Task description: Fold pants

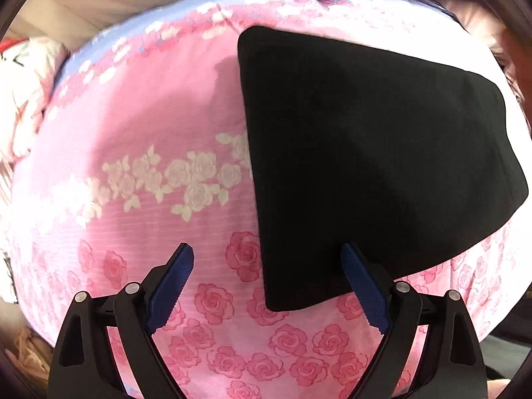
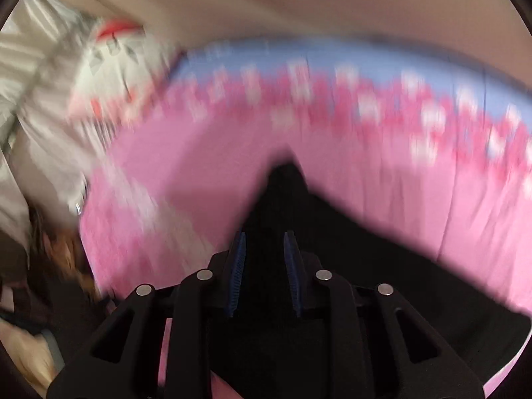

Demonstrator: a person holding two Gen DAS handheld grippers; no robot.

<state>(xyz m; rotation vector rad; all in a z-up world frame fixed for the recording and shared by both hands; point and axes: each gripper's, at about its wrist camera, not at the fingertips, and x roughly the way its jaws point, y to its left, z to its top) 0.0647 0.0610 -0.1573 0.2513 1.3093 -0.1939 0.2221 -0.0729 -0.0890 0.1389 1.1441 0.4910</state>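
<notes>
Two jaws, black pants (image 1: 375,166) beside left's, seemingly between right's.

My left wrist camera looks steeply down, close over the pink floral bedspread (image 1: 159,199), with the black pants (image 1: 382,166) at right of frame. My right wrist camera, blurred, tilts shallower; both views share the bedspread's blue border across the top.

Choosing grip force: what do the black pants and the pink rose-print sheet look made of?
Black pants: matte, smooth, probably a dense knit; no sheen, soft rounded fold edges. Pink rose-print sheet: thin printed woven cloth, likely cotton; fine ribbed lines, matte.
</notes>
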